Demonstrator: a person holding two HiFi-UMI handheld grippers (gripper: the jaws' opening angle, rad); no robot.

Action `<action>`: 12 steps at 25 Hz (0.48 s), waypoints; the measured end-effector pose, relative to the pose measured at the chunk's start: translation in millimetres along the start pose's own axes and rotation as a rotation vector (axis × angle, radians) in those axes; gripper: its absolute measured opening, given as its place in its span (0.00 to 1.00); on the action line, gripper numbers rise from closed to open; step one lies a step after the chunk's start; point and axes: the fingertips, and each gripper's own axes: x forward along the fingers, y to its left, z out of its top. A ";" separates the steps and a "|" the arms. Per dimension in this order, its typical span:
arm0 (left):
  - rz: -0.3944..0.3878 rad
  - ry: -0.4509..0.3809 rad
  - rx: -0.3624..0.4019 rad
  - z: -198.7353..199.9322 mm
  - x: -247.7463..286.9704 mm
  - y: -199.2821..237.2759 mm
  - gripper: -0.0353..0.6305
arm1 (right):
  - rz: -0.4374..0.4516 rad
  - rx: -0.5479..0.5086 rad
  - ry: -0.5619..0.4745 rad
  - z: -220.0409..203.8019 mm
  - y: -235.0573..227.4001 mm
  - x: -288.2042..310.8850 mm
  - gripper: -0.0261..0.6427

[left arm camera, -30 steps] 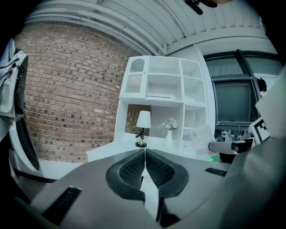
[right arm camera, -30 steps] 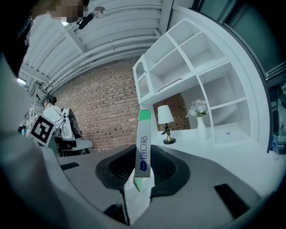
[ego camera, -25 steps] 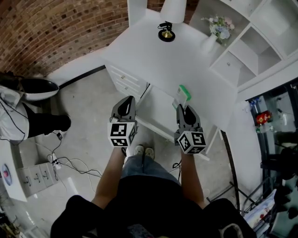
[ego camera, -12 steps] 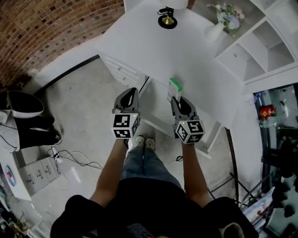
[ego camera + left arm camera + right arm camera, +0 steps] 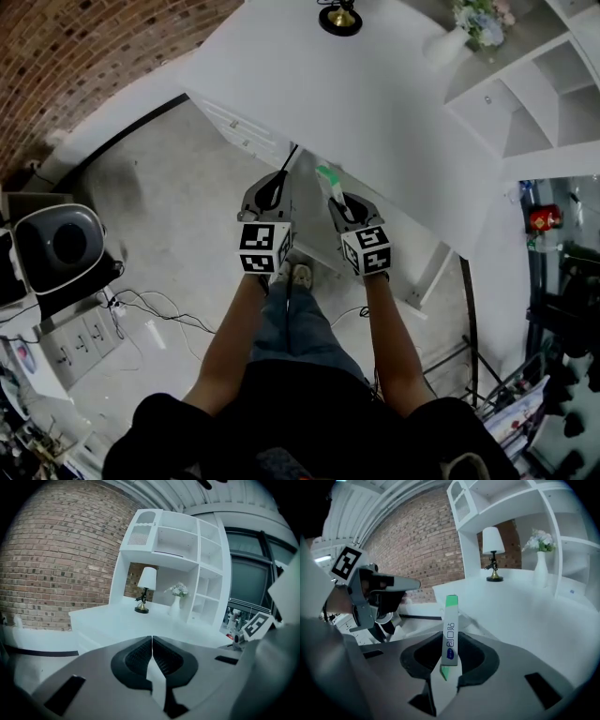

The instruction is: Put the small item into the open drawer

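Note:
The small item (image 5: 450,630) is a slim white box with green ends, and my right gripper (image 5: 449,660) is shut on its lower end so that it sticks up between the pads. In the head view this box (image 5: 327,177) points toward the white desk's front edge (image 5: 281,141), held by the right gripper (image 5: 339,202) over the open white drawer (image 5: 307,214). My left gripper (image 5: 273,199) hangs level with it to the left, with the drawer between the two. In its own view the left gripper (image 5: 152,641) is shut, its pads touching and nothing between them.
On the desk stand a lamp (image 5: 340,17) and a vase of flowers (image 5: 461,30); a white shelf unit (image 5: 548,84) rises at the right. Closed desk drawers (image 5: 242,131) lie left of the open one. Cables (image 5: 150,314) and a dark appliance (image 5: 58,246) sit on the floor at left.
Both grippers have sunk and drawn closer together in front of the desk edge. The box has stayed in the right gripper and now tilts further forward.

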 end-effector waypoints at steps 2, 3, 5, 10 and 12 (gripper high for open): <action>-0.004 0.011 -0.005 -5.9 1.9 -2.3 0.09 | 0.009 -0.016 0.070 -15.1 -2.0 13.9 0.18; -0.005 0.014 -0.008 -7.9 2.5 -3.1 0.09 | 0.010 -0.024 0.102 -22.1 -3.7 20.7 0.18; -0.006 0.019 -0.013 -10.5 2.9 -3.7 0.09 | 0.010 -0.030 0.168 -35.8 -7.2 33.8 0.18; -0.005 0.030 -0.018 -15.5 2.1 -4.3 0.09 | 0.001 -0.045 0.307 -65.7 -13.2 55.0 0.18; -0.001 0.032 -0.019 -15.8 2.3 -2.7 0.09 | 0.001 -0.048 0.337 -72.8 -13.4 60.0 0.18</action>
